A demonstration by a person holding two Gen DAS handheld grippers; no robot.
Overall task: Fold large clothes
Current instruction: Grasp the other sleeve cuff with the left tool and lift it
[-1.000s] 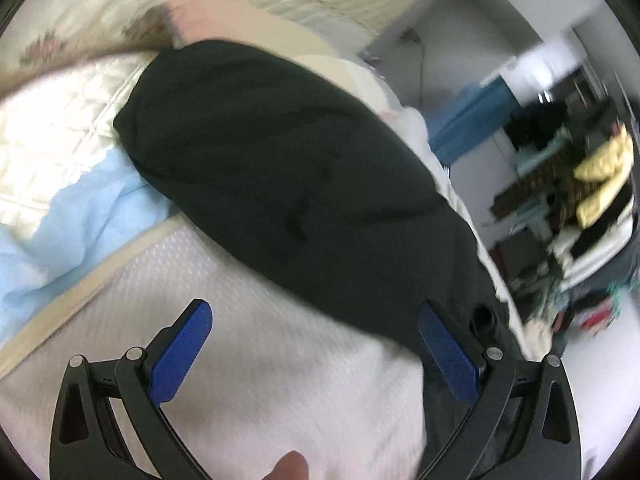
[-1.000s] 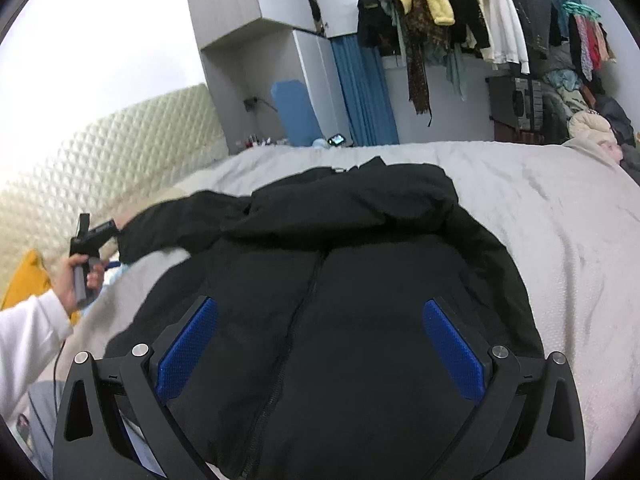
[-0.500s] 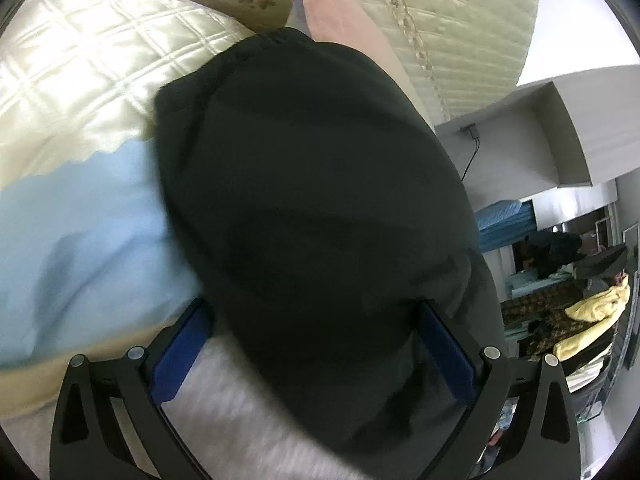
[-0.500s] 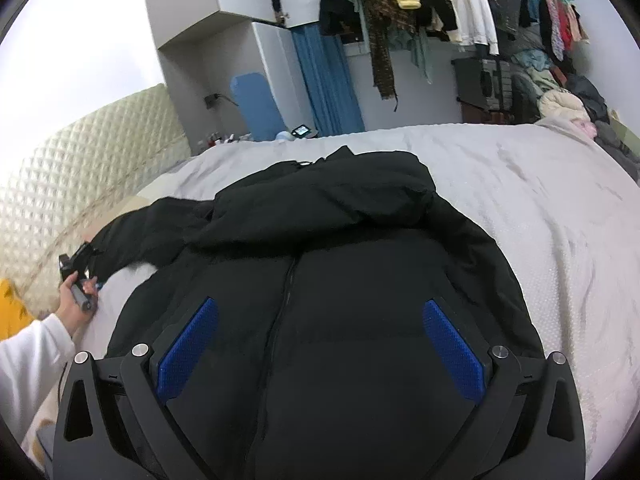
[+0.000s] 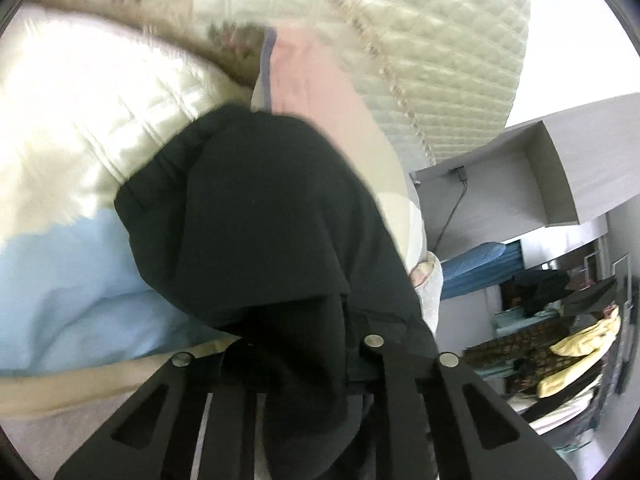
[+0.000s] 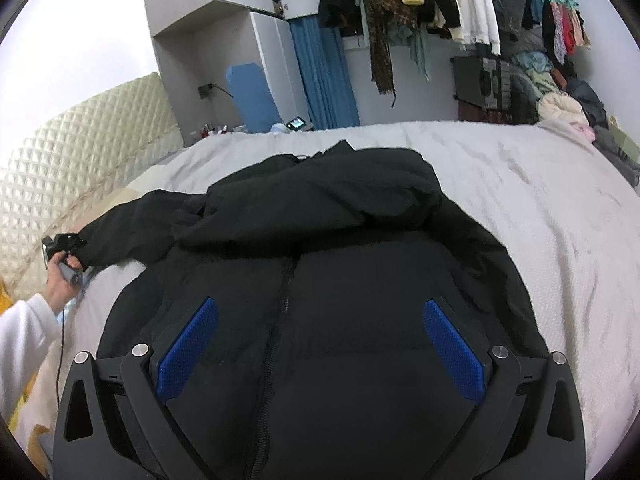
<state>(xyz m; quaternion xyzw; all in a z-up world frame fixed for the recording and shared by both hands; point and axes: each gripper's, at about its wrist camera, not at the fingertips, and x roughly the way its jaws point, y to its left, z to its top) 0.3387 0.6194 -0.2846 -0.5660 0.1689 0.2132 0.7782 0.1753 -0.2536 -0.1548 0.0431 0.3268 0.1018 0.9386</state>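
A large black puffer jacket (image 6: 328, 280) lies zipper-up on the grey bed (image 6: 560, 216), its hood bunched at the far end. Its left sleeve (image 6: 132, 224) stretches out toward the headboard. My left gripper (image 5: 296, 344) is shut on that sleeve's cuff (image 5: 256, 216); the black cloth covers the fingertips. It also shows in the right wrist view (image 6: 66, 242), held in a hand at the sleeve's end. My right gripper (image 6: 320, 344) is open and empty, hovering over the jacket's lower front, blue pads (image 6: 454, 354) wide apart.
A quilted cream headboard (image 5: 440, 60) and pillows, light blue (image 5: 68, 288) and pink (image 5: 312, 80), lie by the sleeve. A rack of hanging clothes (image 6: 460, 4), a blue curtain (image 6: 324, 76) and grey cabinets (image 6: 208, 16) stand beyond the bed.
My left gripper moved onto the sleeve end and closed on the cuff. My right gripper stayed open over the jacket, its view shifting slightly.
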